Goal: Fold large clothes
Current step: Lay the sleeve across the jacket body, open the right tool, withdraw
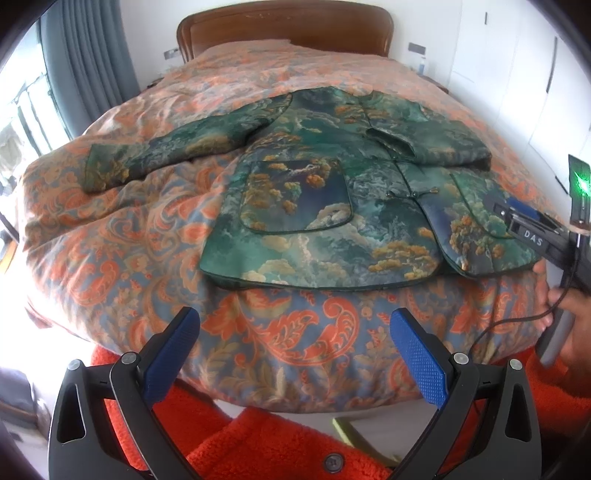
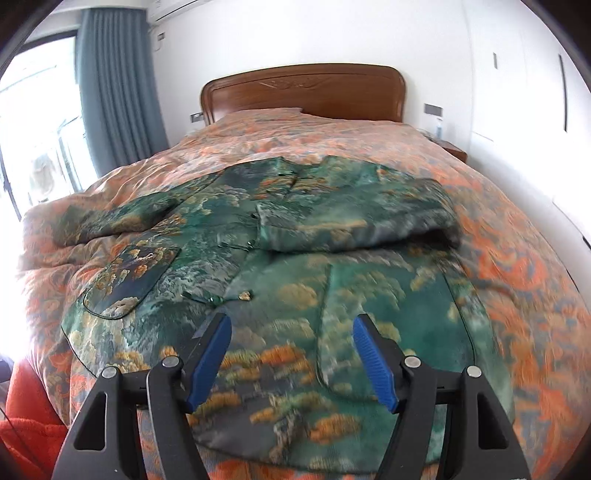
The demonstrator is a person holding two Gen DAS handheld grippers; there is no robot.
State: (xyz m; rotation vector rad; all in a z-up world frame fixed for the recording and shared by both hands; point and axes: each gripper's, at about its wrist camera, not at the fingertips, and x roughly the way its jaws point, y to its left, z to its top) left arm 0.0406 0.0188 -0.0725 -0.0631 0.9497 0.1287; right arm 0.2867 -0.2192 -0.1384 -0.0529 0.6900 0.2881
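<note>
A bed with an orange paisley quilt and a wooden headboard is seen. A green landscape-print jacket is laid flat across the quilt, one sleeve folded over the chest, the other sleeve stretched outward. The left gripper is held above the bed's foot edge, fingers spread, nothing between them. The right gripper is held above the jacket hem, fingers apart, nothing gripped.

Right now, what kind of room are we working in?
A bedroom, most likely in a home. A bed with a carved wooden headboard and a floral quilt fills the view, with a grey-blue curtain by a bright window. The green jacket lies on the quilt.
</note>
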